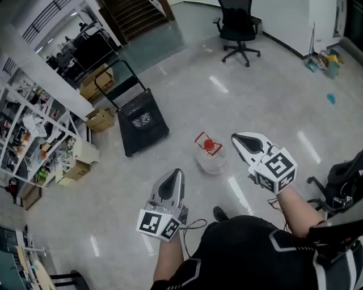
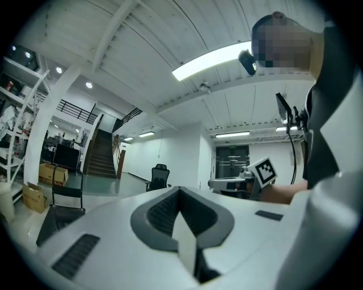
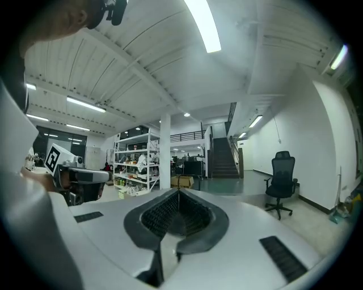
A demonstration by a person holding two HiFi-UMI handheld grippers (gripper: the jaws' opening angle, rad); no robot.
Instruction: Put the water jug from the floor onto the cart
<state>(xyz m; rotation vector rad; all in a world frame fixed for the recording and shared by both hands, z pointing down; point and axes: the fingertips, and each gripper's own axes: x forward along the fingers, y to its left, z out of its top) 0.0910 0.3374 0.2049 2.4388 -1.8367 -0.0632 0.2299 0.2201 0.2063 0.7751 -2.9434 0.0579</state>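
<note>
Glossy grey floor [image 1: 187, 90] of a big open workroom fills the head view. A person in dark clothes stands at 6 o'clock and holds a gripper in each hand.

The left gripper [image 1: 178, 171] has its jaws pressed together at the tip, with nothing between them. Its own view shows the dark pads meeting, with only an empty hollow behind them. The right gripper [image 1: 236, 136] is the same: its jaws are closed tip to tip and hold nothing. Both grippers point away from the person, across the floor.

The water jug [image 1: 211, 157] stands upright on the floor between the two tips, and neither gripper touches it. It is at 2 o'clock from the left gripper's tip and at 8 o'clock from the right gripper's tip, and it is nearer the right one. It is clear plastic with a red cap [image 1: 209, 145] and a red handle on top.

The cart [image 1: 144, 122] is at 10 o'clock from the jug, well apart from it. It is a low black platform with an upright loop handle at its far end, and nothing rests on its deck.

Cardboard boxes [image 1: 100, 119] sit just beside the cart at its 9 o'clock. Crowded white shelves [image 1: 31, 127] run along the picture's 9 o'clock edge. A black office chair [image 1: 239, 31] stands at 1 o'clock, far across the floor, and a dark staircase [image 1: 136, 14] rises at 11 o'clock.
</note>
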